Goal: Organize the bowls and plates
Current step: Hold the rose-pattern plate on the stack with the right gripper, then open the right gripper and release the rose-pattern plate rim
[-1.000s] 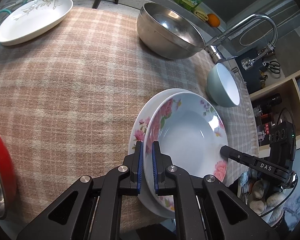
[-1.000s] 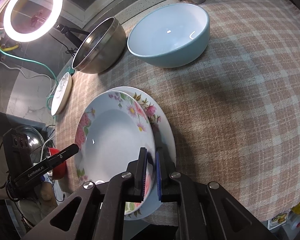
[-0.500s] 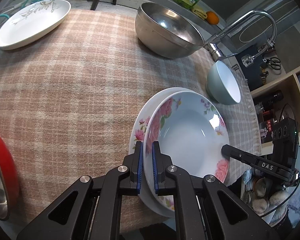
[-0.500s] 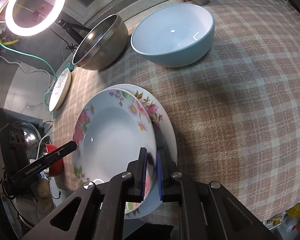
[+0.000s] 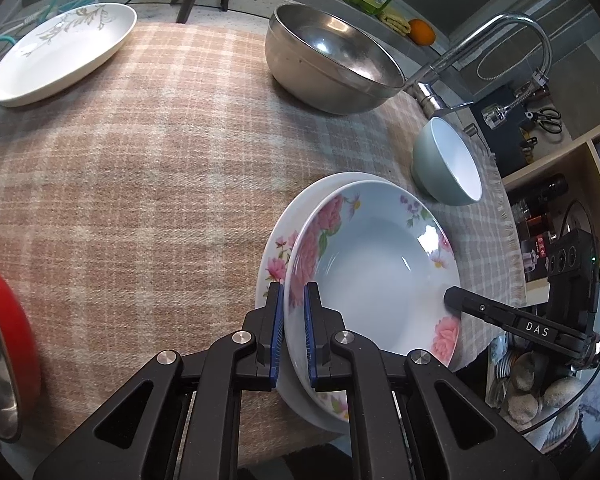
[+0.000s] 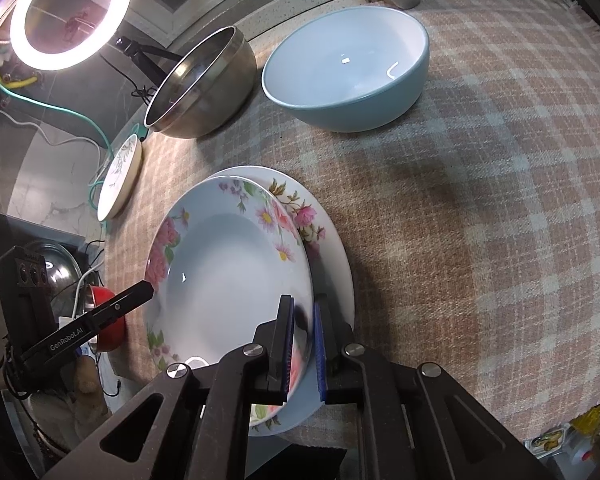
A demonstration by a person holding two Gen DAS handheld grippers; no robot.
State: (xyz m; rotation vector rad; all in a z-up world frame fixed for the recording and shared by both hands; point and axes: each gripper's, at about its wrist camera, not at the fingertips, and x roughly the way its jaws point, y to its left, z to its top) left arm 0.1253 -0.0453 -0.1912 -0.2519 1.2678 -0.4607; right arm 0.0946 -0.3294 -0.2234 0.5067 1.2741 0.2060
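Left wrist view: the left gripper (image 5: 291,336) pinches the near rim of the upper floral plate (image 5: 380,276), jaws narrow. The right gripper (image 6: 302,344) clamps its opposite rim. Two floral plates are stacked at the cloth's (image 5: 140,180) near edge; two bowls (image 6: 346,68) stand beyond.

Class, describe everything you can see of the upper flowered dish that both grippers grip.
The white, deep, glossy ceramic-looking dish with pink flowers round its rim is empty and sits off-centre on a flatter flowered plate on the checked cloth. The left gripper and right gripper pinch opposite rim edges.
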